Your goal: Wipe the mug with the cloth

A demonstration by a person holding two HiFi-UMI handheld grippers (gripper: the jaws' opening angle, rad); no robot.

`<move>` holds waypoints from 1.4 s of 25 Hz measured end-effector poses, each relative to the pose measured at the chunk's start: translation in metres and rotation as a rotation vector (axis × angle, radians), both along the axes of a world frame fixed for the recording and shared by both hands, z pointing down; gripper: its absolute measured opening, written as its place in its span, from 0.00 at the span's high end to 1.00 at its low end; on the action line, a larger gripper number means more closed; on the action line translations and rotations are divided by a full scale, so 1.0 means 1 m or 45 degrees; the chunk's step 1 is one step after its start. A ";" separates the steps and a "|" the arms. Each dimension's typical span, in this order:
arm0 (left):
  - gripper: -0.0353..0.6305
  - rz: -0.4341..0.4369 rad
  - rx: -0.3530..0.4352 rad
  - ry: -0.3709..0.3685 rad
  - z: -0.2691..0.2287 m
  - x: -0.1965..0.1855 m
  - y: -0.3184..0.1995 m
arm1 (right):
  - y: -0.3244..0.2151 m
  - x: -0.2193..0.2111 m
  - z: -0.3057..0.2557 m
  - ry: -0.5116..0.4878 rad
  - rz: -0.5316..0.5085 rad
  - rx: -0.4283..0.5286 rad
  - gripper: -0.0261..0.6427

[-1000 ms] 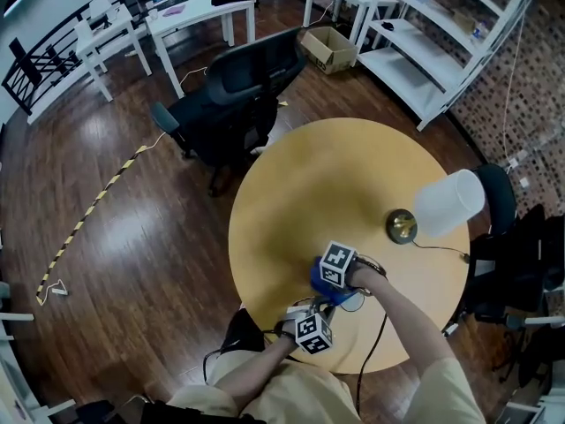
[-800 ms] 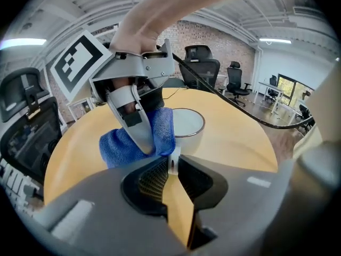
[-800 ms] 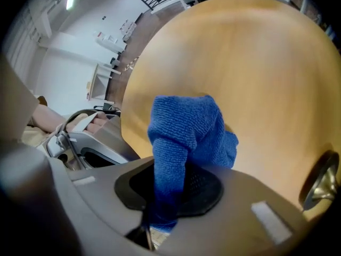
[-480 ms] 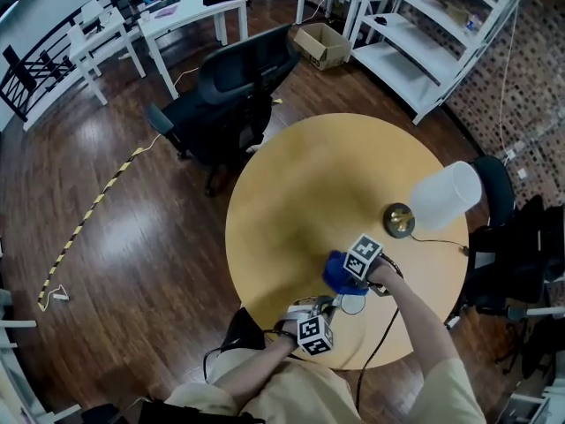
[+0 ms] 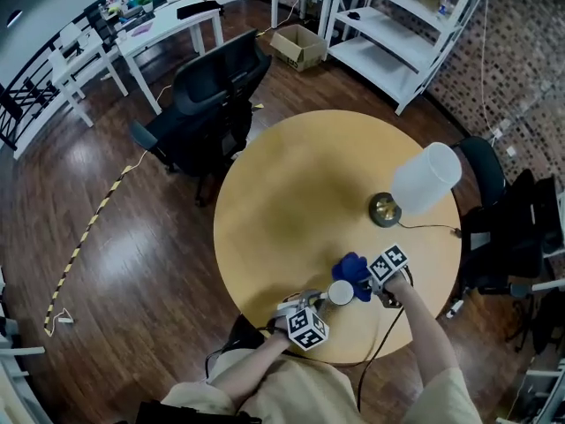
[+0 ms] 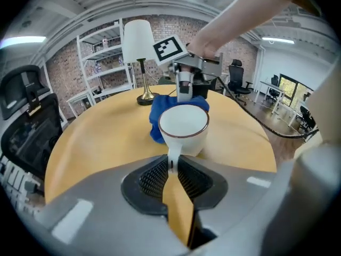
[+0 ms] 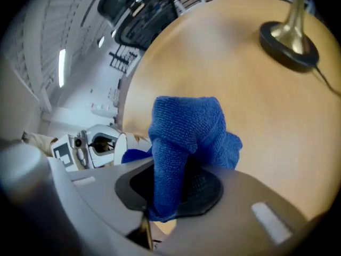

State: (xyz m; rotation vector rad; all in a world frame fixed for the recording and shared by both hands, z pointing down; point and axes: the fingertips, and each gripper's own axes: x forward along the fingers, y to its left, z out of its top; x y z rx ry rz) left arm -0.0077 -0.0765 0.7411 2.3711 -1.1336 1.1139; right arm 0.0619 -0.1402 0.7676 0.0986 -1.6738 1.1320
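The left gripper point(image 6: 171, 167) is nipped tight on the thin handle point(image 6: 171, 152) of the white mug point(image 6: 184, 128), which stands on the table point(image 6: 90, 143) straight ahead of its jaws. Just beyond the mug, the right gripper point(image 7: 169, 193) clamps the bunched blue cloth point(image 7: 184, 135). A hard push there could twist the handle in that narrow pinch and tip the mug.

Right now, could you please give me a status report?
Left gripper shut on mug handle. Right gripper shut on cloth, beside mug. Lamp stands clear.
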 end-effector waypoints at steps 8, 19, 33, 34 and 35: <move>0.87 0.012 -0.008 -0.068 -0.001 0.000 0.002 | 0.018 0.015 -0.014 -0.139 0.226 0.284 0.86; 0.87 0.049 -0.017 -0.158 -0.002 -0.001 0.006 | 0.061 0.010 -0.006 0.033 -0.036 0.747 0.86; 0.87 0.045 -0.053 -0.156 -0.003 0.003 0.010 | 0.103 -0.012 -0.002 0.018 -0.031 0.757 0.86; 0.87 0.047 -0.058 -0.146 -0.003 0.003 0.011 | 0.105 -0.012 -0.001 0.015 -0.037 0.752 0.86; 0.87 0.050 -0.063 -0.135 -0.003 0.004 0.012 | 0.108 -0.012 -0.001 0.008 -0.043 0.743 0.86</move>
